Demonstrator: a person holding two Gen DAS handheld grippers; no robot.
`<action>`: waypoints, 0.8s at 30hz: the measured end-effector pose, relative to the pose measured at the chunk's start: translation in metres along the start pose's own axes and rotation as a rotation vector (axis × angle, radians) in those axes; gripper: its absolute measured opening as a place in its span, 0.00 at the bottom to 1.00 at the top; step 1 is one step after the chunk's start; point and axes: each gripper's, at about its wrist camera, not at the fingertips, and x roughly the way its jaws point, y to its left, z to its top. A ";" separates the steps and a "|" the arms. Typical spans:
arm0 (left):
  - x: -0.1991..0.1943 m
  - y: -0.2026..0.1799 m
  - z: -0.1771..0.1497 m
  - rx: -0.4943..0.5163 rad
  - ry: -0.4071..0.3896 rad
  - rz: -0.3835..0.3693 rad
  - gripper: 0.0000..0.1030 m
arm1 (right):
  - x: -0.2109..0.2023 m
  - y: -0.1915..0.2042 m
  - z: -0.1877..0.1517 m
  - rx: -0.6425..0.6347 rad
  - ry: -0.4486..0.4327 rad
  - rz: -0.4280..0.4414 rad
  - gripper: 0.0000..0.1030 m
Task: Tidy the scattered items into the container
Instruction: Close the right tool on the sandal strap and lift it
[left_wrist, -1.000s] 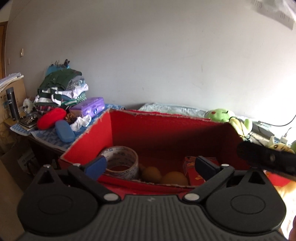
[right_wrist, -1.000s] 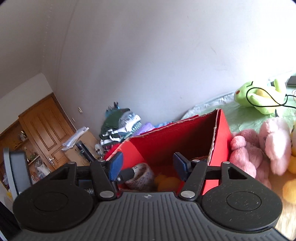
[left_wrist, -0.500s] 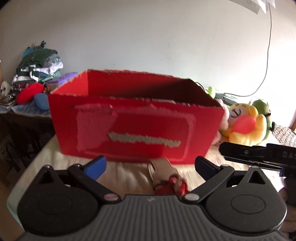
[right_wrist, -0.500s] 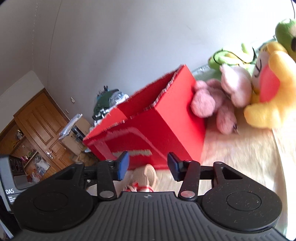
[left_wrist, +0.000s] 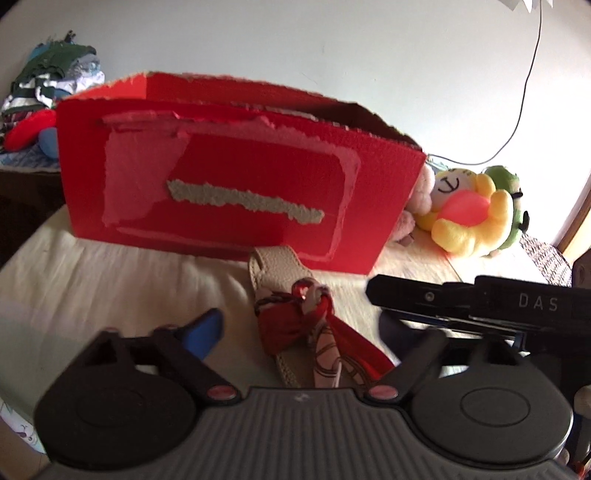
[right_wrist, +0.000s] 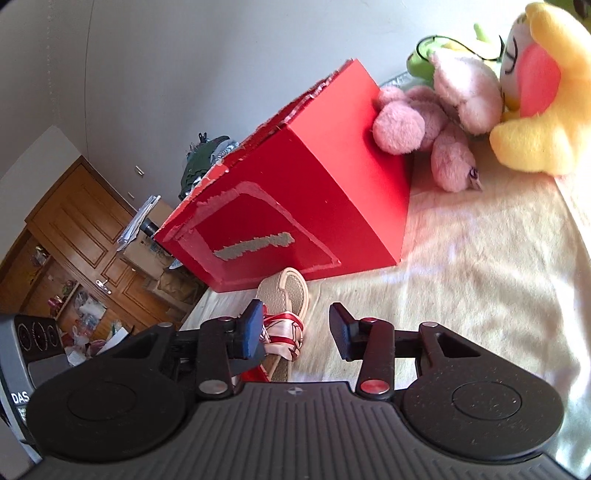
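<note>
Both grippers have dropped from over the open top of the red box (left_wrist: 229, 184) to the surface in front of it within the last second, so the views now face the box's torn front wall instead of its contents; this suggests a new pick is beginning; the beige sandal (left_wrist: 275, 273), with a red-and-white scarf (left_wrist: 317, 328) knotted round it, lies on the cream sheet (left_wrist: 92, 280) of the bed, just in front of the box and outside it; its long axis runs from the grippers toward the box, one rounded end almost touching the front wall, the other end hidden under the left gripper (left_wrist: 299, 328); the left fingers stand wide apart on either side of the scarf, gripping nothing; the right gripper (right_wrist: 295, 328) is likewise spread and empty, its left finger (right_wrist: 253, 328) beside the scarf; a pink plush (right_wrist: 436, 122) and a yellow plush (left_wrist: 465, 214) lie to the right of the box.
</note>
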 end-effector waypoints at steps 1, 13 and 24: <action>0.005 0.002 -0.001 -0.010 0.025 -0.013 0.55 | 0.004 -0.004 0.000 0.022 0.022 0.027 0.43; -0.002 -0.001 -0.011 0.003 -0.009 -0.022 0.50 | 0.029 -0.011 -0.003 0.074 0.119 0.120 0.39; -0.076 -0.042 0.019 0.169 -0.181 -0.046 0.49 | -0.041 0.032 0.014 -0.034 -0.027 0.209 0.32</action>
